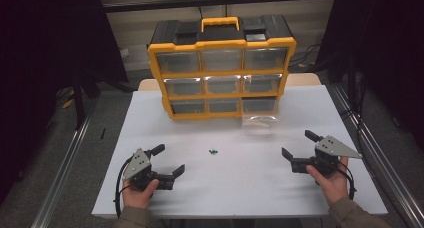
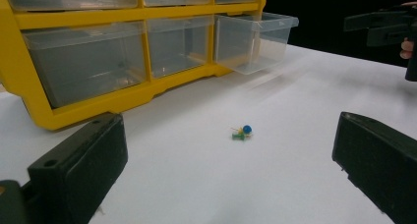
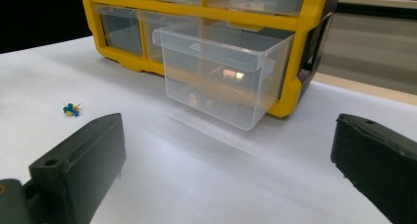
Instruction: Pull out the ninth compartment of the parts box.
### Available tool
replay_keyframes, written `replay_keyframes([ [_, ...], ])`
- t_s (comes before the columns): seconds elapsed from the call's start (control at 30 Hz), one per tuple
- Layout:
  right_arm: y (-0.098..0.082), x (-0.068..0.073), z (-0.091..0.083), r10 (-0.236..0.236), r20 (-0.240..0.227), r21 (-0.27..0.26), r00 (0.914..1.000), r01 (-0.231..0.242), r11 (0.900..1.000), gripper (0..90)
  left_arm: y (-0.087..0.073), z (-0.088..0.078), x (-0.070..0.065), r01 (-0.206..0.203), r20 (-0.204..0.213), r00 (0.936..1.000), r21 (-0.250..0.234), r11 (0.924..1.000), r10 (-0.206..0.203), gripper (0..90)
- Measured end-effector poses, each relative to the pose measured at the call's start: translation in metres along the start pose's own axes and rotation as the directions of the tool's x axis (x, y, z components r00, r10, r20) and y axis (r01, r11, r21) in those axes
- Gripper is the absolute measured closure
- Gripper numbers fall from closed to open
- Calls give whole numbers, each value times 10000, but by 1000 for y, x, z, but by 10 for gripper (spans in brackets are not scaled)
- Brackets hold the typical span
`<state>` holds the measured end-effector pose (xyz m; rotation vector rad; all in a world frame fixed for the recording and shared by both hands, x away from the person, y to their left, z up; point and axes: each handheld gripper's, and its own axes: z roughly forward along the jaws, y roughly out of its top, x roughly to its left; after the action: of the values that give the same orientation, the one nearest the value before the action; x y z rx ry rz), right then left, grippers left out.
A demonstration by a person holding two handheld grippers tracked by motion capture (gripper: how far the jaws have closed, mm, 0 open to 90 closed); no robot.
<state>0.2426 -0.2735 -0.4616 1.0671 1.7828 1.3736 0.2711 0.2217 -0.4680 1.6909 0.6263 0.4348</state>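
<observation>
A yellow and black drawer cabinet (image 1: 221, 68) stands at the back of the white table (image 1: 150, 123). Its bottom-right clear drawer (image 1: 259, 119) (image 3: 223, 71) (image 2: 253, 40) is pulled out and looks empty. A small cluster of coloured push pins (image 1: 214, 151) (image 2: 242, 132) (image 3: 72, 109) lies mid-table. My left gripper (image 1: 170, 160) (image 2: 226, 170) rests open at the front left, aimed at the pins. My right gripper (image 1: 300, 145) (image 3: 228, 170) is open at the front right, facing the pulled-out drawer. Nothing sits between either pair of jaws.
The cabinet's other clear drawers (image 1: 220, 60) are pushed in. Metal rails (image 1: 65, 168) run along both sides of the table, with dark curtains beyond. The right gripper also appears far off in the left gripper view (image 2: 388, 25).
</observation>
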Motion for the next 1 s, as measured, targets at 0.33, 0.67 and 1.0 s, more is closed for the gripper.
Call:
replay_keyframes([
  [0.33,-5,0,-9,388,-288,-11,9988,-389,9992,0,0,2,0,32,35,10000,284,9996,-33,1],
  [0.67,-10,2,-13,231,-406,86,9989,-228,9997,0,-1,7,0,183,40,9998,426,9989,-185,1],
  [1.0,-11,4,-15,286,-615,95,9977,-281,9996,0,1,9,0,237,-166,9996,509,9984,-229,1],
])
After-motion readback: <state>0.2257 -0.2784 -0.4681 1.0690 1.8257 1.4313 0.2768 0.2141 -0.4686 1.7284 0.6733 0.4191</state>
